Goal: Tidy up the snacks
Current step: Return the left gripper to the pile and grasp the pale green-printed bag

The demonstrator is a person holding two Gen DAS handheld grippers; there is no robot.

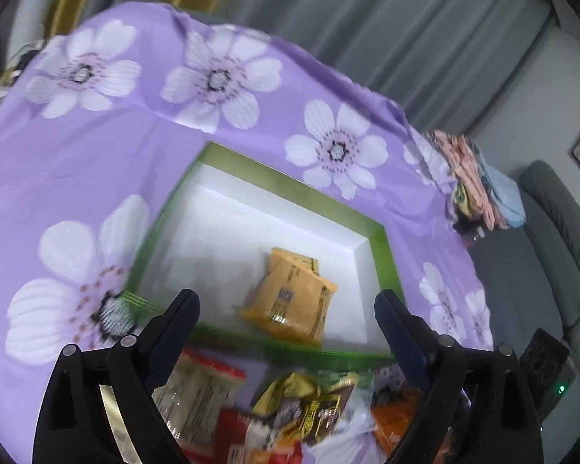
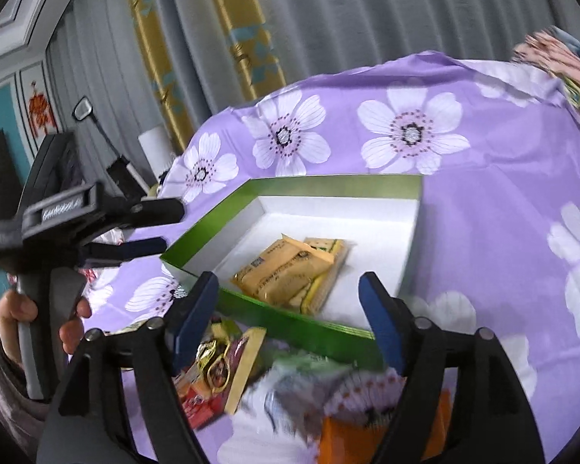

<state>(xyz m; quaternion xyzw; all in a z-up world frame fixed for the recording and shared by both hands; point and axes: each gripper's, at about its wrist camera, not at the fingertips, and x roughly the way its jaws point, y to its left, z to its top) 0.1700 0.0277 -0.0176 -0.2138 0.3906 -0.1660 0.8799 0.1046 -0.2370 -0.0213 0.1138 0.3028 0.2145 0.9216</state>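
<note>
A green box (image 1: 387,259) with a white inside lies open on the purple flowered cloth. Two yellow snack packets (image 1: 290,294) lie overlapping in it near the front wall, seen also as yellow packets (image 2: 290,270) in the right wrist view. My left gripper (image 1: 286,303) hangs open above the box's near rim with nothing between its fingers. My right gripper (image 2: 290,294) is open too, above the same rim (image 2: 309,326). A pile of loose snacks (image 1: 297,402) lies in front of the box. The left gripper (image 2: 170,228) shows at the left, held by a hand (image 2: 15,309).
Among the loose snacks are a red packet (image 2: 197,398), an orange packet (image 2: 352,437) and a clear bag (image 1: 197,398). Folded clothes (image 1: 479,181) sit at the table's far right corner. A grey sofa (image 1: 541,270) stands beyond the table edge. Curtains (image 2: 328,19) hang behind.
</note>
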